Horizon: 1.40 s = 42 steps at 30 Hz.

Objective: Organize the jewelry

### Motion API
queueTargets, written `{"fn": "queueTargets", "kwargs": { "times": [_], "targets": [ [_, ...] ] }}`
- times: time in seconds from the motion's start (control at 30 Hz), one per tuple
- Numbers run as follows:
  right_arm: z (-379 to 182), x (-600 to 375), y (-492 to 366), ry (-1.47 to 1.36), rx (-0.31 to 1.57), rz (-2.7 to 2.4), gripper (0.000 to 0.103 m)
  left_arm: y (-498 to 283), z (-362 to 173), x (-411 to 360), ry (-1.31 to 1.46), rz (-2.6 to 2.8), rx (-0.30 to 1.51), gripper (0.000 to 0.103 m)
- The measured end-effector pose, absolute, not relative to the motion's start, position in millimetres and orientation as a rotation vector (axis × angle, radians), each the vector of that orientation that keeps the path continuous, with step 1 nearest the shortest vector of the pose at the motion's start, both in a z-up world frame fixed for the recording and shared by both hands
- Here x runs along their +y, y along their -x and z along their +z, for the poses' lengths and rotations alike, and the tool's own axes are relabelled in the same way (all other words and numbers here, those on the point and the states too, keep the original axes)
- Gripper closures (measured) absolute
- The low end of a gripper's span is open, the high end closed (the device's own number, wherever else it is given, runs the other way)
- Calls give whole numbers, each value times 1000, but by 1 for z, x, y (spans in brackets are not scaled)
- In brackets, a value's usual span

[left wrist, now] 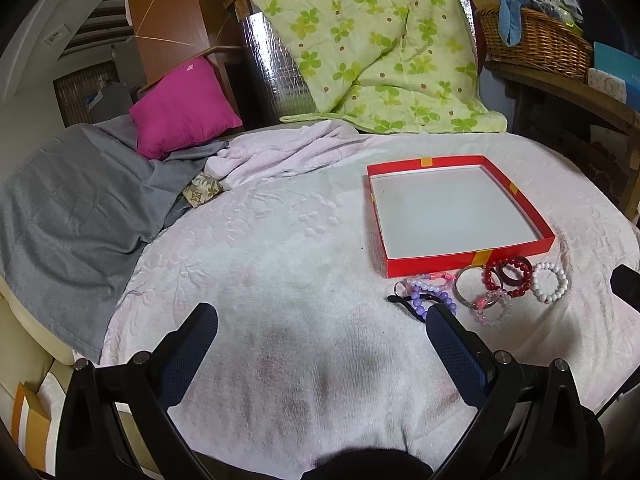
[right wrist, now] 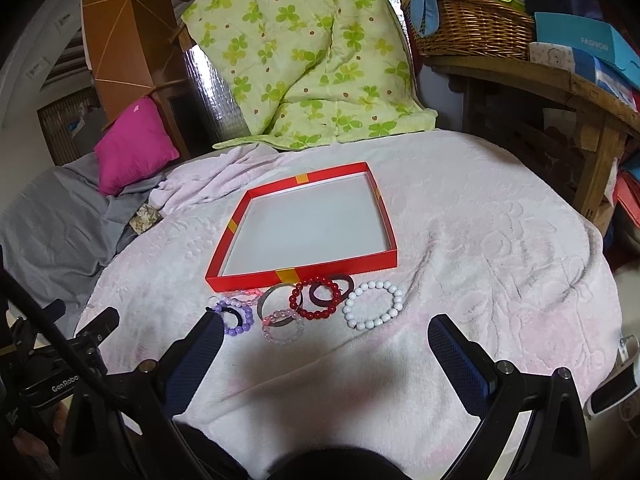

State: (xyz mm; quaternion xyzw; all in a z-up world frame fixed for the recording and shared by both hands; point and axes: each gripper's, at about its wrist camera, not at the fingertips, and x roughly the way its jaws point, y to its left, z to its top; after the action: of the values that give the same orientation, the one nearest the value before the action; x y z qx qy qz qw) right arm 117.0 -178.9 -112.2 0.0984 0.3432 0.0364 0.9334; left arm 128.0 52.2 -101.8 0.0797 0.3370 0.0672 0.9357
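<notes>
Left wrist: red tray (left wrist: pixel 468 258) with bare white floor, bracelets (left wrist: pixel 508 284) lying flat in a row along its near wall; left gripper (left wrist: pixel 320 340) jaws spread, grasping nothing | Right wrist: same tray (right wrist: pixel 304 274) holding nothing, white bead bracelet (right wrist: pixel 374 304) rightmost; right gripper (right wrist: pixel 326 352) jaws spread, unloaded.

Indoor light is moderate and soft, coming from above. Dark, diffuse shadows lie on the pale blanket (left wrist: pixel 304 240) between and just ahead of the tongs in both views. Fisheye bending is strong at the edges; corners vignette to black. Focus is acceptable centrally, softer outward.
</notes>
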Motion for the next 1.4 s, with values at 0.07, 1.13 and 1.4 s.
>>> {"fn": "queueTargets", "kwargs": {
  "times": [0.07,1.13,1.4],
  "targets": [
    [-115,-179,-122,-199,705,75,0,-132,-105,52,-163,138,698,0],
    [-207,-196,-210,-281,922,228,39,-211,-195,72,36,5,1008,0],
    [-222,-189,-227,-146,995,185,64,-230,-201,60,91,-97,1053,26]
  ]
}}
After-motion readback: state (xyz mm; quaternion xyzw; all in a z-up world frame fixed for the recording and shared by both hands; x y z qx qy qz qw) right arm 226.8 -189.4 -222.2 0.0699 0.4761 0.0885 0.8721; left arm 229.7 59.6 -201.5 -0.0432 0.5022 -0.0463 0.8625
